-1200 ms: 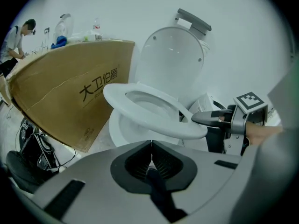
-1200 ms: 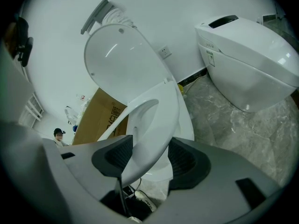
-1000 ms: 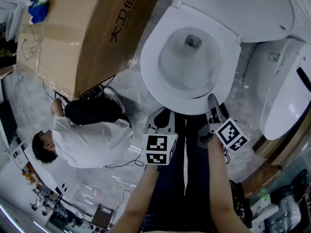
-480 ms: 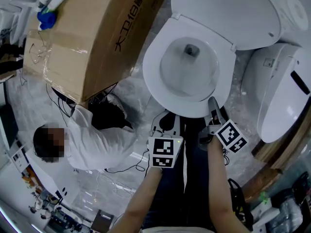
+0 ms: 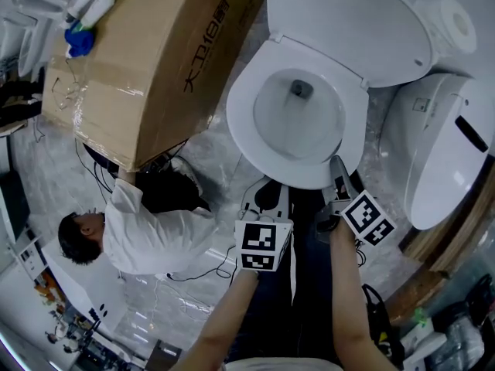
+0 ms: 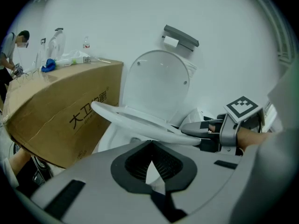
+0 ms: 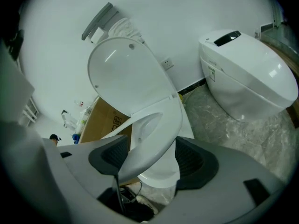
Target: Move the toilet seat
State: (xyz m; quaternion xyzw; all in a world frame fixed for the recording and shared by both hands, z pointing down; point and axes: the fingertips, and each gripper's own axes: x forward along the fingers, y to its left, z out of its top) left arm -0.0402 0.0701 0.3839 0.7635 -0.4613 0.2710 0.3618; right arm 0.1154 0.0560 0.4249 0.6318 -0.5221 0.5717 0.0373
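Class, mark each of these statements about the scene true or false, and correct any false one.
1. The fingers of the right gripper straddle the front rim of the toilet seat. True; those fingers have just been opening.
2. The lid stands raised. True.
3. The left gripper grips the toilet seat. False: it is shut on nothing, short of the seat.
4. The toilet seat lies flat on the bowl. False: its front is lifted off the bowl.
5. In the head view, the cardboard box is at the bowl's right. False: it is at the left; a second toilet is at the right.
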